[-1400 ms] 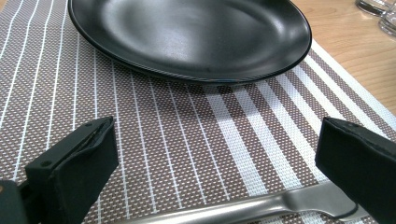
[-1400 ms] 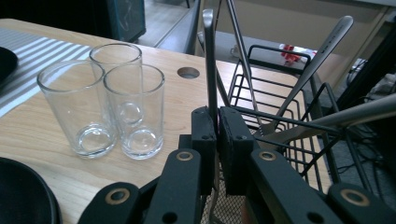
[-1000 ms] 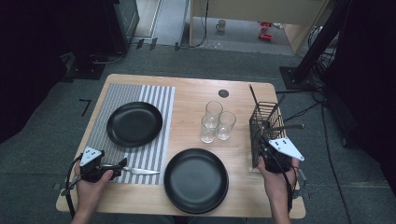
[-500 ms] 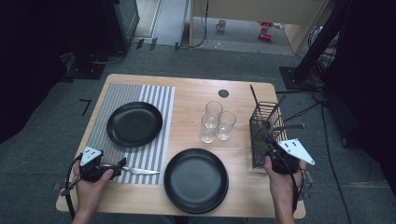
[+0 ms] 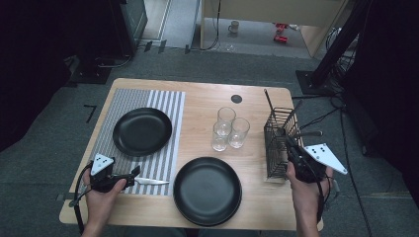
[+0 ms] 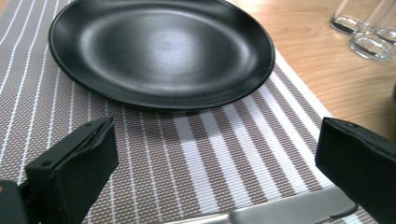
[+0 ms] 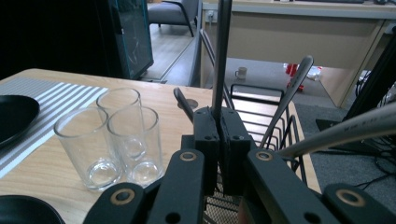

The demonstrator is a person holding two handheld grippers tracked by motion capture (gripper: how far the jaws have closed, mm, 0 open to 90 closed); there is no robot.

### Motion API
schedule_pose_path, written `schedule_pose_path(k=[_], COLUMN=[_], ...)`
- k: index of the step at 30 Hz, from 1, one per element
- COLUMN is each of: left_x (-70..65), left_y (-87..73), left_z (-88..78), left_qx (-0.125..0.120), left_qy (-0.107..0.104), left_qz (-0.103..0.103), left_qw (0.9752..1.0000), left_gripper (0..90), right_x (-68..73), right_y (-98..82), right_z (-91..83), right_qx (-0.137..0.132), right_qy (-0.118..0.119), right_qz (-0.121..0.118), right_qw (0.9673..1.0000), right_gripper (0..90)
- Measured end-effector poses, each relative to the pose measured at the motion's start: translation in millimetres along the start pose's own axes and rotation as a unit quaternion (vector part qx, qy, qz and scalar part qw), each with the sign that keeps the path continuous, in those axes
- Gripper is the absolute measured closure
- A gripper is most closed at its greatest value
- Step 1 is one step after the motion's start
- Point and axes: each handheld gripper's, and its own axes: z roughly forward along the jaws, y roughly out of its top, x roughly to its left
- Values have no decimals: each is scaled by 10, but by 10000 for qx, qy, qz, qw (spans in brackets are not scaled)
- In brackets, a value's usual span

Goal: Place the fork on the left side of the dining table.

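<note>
Between the clenched fingers of the right gripper [image 7: 218, 135], a thin dark utensil handle [image 7: 221, 51], pinched upright just above the wire caddy [image 5: 279, 143] at the counter's [image 5: 207, 101] right edge; not yet lifted clear, other utensils leaning just beside. Ahead of the left gripper [image 5: 129, 178], fingers released and spread wide, a knife [image 5: 150, 181] lying flat on the striped mat [image 5: 168, 106], black plate [image 6: 161, 49] just beyond. Judged: knife placed, next piece still to carry over; second plate [image 5: 207, 190] bare, three glasses [image 5: 228, 128] untouched.
</note>
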Motion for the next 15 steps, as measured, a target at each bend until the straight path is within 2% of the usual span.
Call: schedule_pose_path(k=[15], left_x=[-226], left_y=[199], left_z=[12], left_qx=[-111], left_qy=[-264], left_qz=[237], left_qw=[9993], left_gripper=[0], right_x=[72], right_y=[238], right_z=[-132], right_qx=[-266], right_qy=[-32], right_qz=[-36], right_qw=[9996], right_gripper=[882])
